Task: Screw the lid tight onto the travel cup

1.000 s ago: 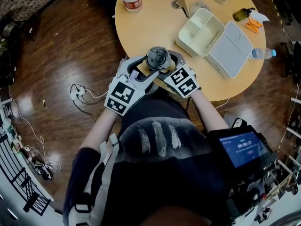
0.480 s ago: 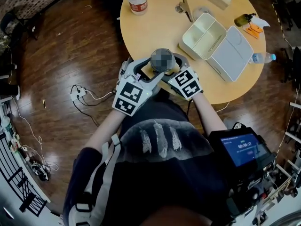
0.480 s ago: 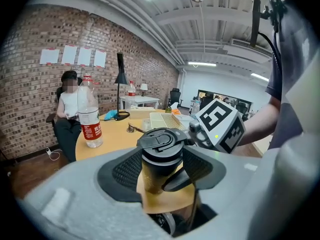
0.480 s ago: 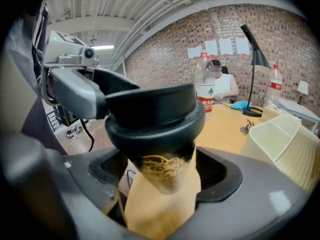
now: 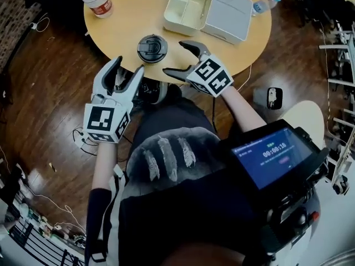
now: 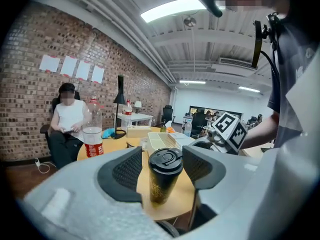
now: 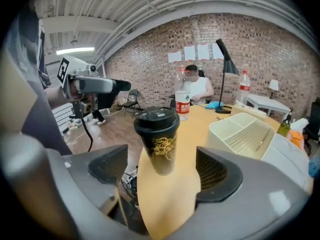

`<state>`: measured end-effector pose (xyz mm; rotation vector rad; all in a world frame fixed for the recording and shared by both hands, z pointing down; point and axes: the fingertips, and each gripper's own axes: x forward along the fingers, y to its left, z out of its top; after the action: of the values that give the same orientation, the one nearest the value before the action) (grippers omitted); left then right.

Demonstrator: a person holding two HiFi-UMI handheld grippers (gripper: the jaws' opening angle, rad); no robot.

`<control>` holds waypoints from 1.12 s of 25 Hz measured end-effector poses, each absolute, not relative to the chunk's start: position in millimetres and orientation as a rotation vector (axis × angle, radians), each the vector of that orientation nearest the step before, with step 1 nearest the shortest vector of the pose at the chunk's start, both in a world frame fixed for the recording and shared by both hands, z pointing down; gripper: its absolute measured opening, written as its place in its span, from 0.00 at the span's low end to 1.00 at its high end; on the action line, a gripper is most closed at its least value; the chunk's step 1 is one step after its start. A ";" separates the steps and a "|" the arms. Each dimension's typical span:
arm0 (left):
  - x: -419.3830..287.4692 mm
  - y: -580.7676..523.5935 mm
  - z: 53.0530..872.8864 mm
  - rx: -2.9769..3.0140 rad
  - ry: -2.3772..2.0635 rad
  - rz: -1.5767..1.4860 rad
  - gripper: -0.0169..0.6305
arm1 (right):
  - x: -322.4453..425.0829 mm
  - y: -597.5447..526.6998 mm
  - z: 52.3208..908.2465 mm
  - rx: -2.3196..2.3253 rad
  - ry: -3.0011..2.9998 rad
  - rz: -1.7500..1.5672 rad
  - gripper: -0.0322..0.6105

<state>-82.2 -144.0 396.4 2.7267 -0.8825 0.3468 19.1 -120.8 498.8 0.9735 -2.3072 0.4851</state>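
I'm holding left gripper [image 5: 128, 65] and right gripper [image 5: 173, 56] wide open and empty; right's jaws have just been opening. Travel cup [image 7: 161, 151] is standing near the table [image 5: 122, 15] edge, lid [image 7: 156, 120] on, clear of both. I'm aiming to back out straight so nothing clips it.

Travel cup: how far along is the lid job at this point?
Looks done: the lid sits on the cup, which stands upright on the table. In hand: nothing; the left hand-held gripper is open and the right hand-held gripper, jaws just opening, is empty too, both clear of it. Left: nothing visible, though tightness cannot be seen.
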 end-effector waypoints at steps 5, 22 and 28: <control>-87.3 -133.4 380.1 2.780 -0.716 0.196 0.41 | 28.8 -112.6 462.6 1.169 -2.254 0.390 0.56; -59.4 -33.5 367.6 2.894 -0.850 0.470 0.03 | 19.1 -18.5 377.4 1.060 -2.657 0.239 0.06; -39.2 10.8 329.3 2.940 -1.028 0.412 0.03 | 53.4 29.8 367.4 1.035 -2.745 0.239 0.06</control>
<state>-39.2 10.8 329.3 2.9397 -1.0279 0.4124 53.4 29.8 367.4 1.0348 -2.7451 0.2387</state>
